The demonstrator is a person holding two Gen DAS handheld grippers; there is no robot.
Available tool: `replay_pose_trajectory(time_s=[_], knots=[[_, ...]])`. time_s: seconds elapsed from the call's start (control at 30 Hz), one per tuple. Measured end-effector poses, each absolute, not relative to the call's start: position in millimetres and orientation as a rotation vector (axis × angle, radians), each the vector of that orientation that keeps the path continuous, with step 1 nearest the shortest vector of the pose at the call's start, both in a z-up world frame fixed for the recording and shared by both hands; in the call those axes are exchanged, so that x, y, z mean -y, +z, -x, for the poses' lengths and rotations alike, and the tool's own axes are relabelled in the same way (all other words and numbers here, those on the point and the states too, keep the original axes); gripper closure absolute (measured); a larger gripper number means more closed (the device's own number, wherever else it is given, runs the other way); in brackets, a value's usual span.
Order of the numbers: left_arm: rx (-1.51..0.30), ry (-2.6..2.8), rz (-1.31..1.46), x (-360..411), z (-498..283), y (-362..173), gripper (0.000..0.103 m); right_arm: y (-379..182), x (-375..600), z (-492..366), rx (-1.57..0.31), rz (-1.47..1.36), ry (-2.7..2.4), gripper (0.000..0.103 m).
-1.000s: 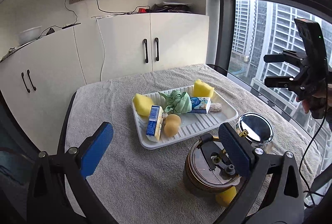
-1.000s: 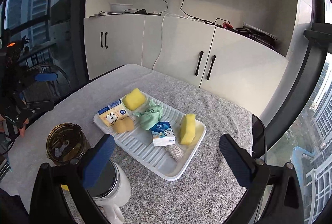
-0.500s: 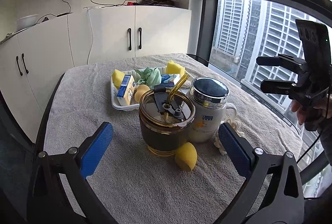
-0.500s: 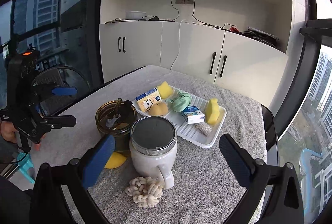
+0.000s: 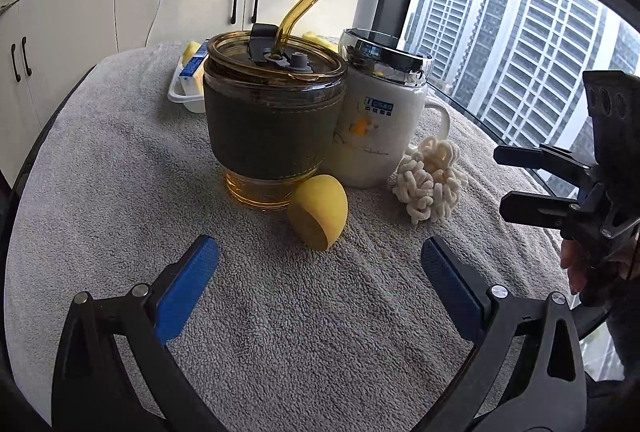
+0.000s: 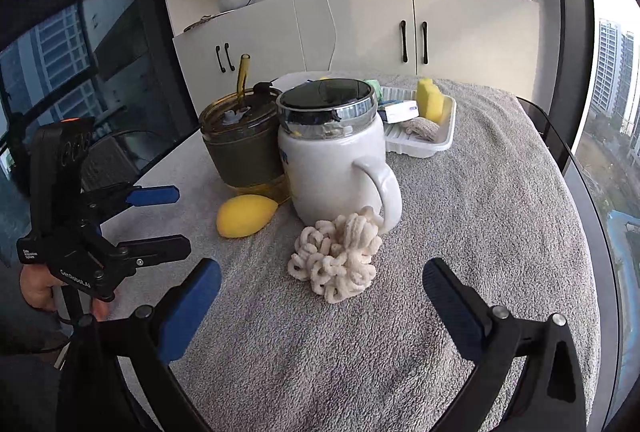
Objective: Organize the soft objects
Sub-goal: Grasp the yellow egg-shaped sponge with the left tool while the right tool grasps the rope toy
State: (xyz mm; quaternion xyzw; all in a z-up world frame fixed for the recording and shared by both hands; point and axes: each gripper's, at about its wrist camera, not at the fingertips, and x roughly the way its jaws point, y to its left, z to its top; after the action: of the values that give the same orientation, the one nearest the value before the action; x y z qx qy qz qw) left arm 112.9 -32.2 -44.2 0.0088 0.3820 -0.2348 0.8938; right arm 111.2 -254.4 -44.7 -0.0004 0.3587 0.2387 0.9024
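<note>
From the left wrist, the left hand-held gripper (image 5: 318, 274) gapes empty; a yellow sponge (image 5: 318, 210) lies loose at 12 o'clock, the tray (image 5: 182, 98) behind the tumbler (image 5: 272, 120) already holding soft things. From the right wrist, the right hand-held gripper (image 6: 320, 298) is likewise spread and empty, a cream scrunchie (image 6: 336, 256) just ahead by the mug (image 6: 332, 168), so I judge two pieces remain.

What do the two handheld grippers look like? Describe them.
Both match: black plastic frames with silver screws and two fingers faced with blue textured pads. The left gripper carries white lettering, an orange spot on its upright black housing and a cable below. The right gripper shows three round holes in its housing.
</note>
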Motion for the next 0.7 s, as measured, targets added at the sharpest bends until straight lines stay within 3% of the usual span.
replay_pose_trajectory(time_s=[0.33,0.7], knots=[[-0.885,-0.442,-0.012,54,-142,-63,0.0,-67,248,-145,-0.804,0.007,0.449,0.001],[-0.927,-0.363,-0.018,58,-160,-71,0.005,-82,244,-162,-0.85,0.034,0.464,0.013]])
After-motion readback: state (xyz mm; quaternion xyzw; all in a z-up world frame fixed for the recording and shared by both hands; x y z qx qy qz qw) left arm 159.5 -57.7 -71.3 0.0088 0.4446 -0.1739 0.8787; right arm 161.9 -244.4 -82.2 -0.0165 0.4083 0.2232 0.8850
